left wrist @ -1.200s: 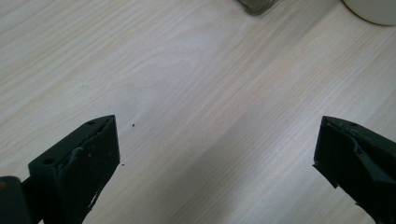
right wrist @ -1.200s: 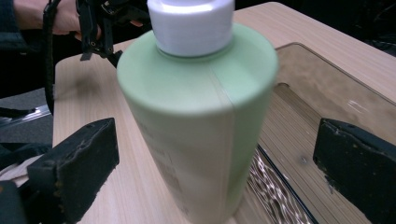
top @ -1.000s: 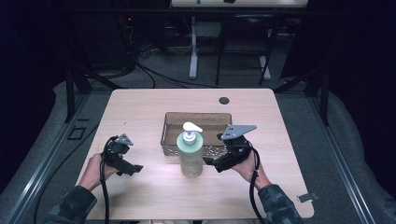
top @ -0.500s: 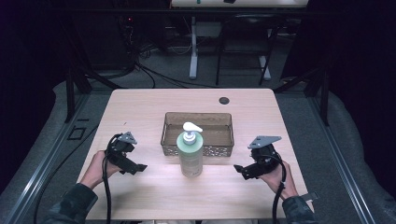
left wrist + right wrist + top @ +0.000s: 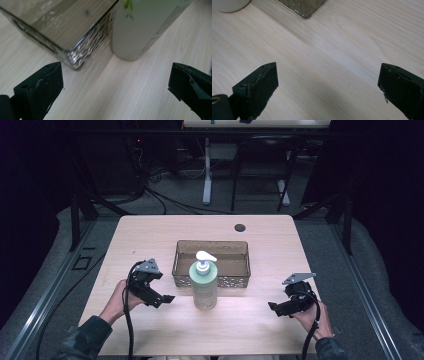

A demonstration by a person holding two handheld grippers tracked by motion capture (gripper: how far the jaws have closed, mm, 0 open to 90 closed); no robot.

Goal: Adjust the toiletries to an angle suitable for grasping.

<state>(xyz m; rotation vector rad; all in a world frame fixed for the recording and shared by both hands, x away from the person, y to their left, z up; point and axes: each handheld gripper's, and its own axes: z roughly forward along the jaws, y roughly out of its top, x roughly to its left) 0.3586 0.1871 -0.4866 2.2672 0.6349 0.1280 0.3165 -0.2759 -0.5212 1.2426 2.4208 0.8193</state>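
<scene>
Since a second ago the right tool [image 5: 274, 309] has drawn back from the soap dispenser bottle [image 5: 203, 285] to the table's [image 5: 150, 227] right front part, well apart from the bottle; the left tool [image 5: 168, 298] sits where it was.

Largest is the pale wooden table, with a small dark round hole [image 5: 240, 227] near its far edge. At its middle lies a smoky transparent tray [image 5: 211, 255] with a rippled pattern along its walls. The pale green bottle with a white pump stands upright just in front of the tray's near wall, between the two tools. Its label shows a green leaf print in the left gripper view [image 5: 150, 25], but no writing can be read. Each tool has its jaws spread wide and holds nothing.
</scene>
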